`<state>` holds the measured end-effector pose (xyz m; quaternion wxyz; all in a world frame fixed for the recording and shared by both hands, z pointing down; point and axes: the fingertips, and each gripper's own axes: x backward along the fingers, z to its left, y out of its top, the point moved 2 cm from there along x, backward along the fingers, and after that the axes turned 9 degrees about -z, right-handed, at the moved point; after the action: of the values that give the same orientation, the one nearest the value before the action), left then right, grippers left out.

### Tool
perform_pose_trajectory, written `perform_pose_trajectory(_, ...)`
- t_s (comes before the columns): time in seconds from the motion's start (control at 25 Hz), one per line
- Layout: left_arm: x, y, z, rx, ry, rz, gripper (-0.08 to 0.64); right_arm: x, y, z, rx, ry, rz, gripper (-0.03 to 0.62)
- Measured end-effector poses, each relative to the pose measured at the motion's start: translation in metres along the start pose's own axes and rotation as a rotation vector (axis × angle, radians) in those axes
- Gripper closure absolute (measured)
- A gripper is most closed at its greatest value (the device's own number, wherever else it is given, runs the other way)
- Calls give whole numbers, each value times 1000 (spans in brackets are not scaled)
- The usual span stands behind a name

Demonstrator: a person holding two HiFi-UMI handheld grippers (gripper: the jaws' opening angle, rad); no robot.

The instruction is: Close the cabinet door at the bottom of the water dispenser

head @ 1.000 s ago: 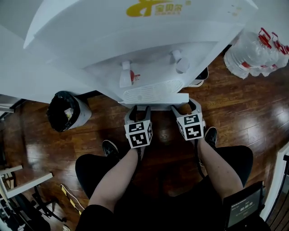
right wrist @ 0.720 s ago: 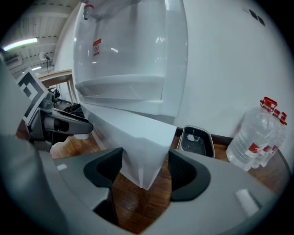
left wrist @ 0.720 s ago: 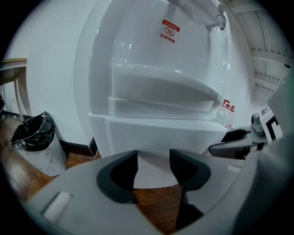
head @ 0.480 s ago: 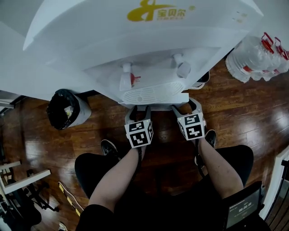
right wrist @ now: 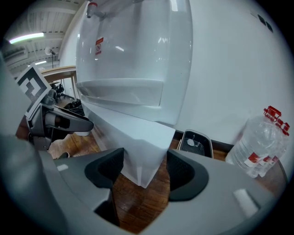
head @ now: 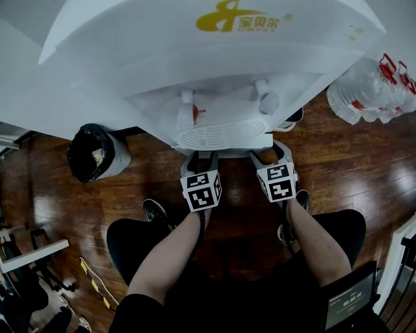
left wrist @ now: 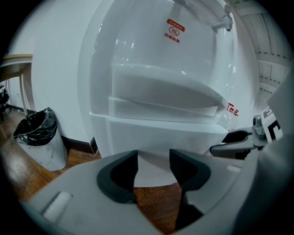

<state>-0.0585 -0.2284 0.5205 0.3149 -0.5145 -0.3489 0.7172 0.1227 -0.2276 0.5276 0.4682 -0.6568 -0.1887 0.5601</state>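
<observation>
My bare knees (head: 170, 257) and black shorts fill the nearest ground. A small dark screen (head: 351, 300) stands by my right leg, and my black shoes (head: 156, 211) rest on the dark brown wooden plank floor (head: 354, 172).

Just past the knees I hold the left hand-held gripper (left wrist: 154, 161) low, with its black jaws parted by a moderate gap. Nothing is between them except a view of floor and white panel. Beside it, the right hand-held gripper (right wrist: 144, 166) is also open and holds nothing. The front right corner of the cabinet stands in line with its gap, and I cannot tell whether either jaw touches it.

The white cabinet door (left wrist: 156, 137) is directly ahead of both hand-held grippers, at the foot of the tall white plastic water dispenser (head: 214, 58). I cannot tell whether it sits fully flush. Above it the ribbed white drip tray (head: 218, 136) juts out over my jaw tips and blocks the head view of the door itself. Higher up are two white taps (head: 187, 107) and a yellow logo (head: 237, 19).

To the left, near the dispenser, stands a round grey bin lined with a black bag (head: 97, 156). On the right, against the white wall, there is a dark, pale-rimmed tray (right wrist: 195, 142). Beyond it are clear plastic water bottles with red caps (head: 367, 91).
</observation>
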Motion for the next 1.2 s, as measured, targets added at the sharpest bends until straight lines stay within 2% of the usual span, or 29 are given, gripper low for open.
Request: perform_pose_trajectory(1.2, -6, 2, -1, -16, 53, -19, 333, -17, 8, -10, 16, 57, -13, 293)
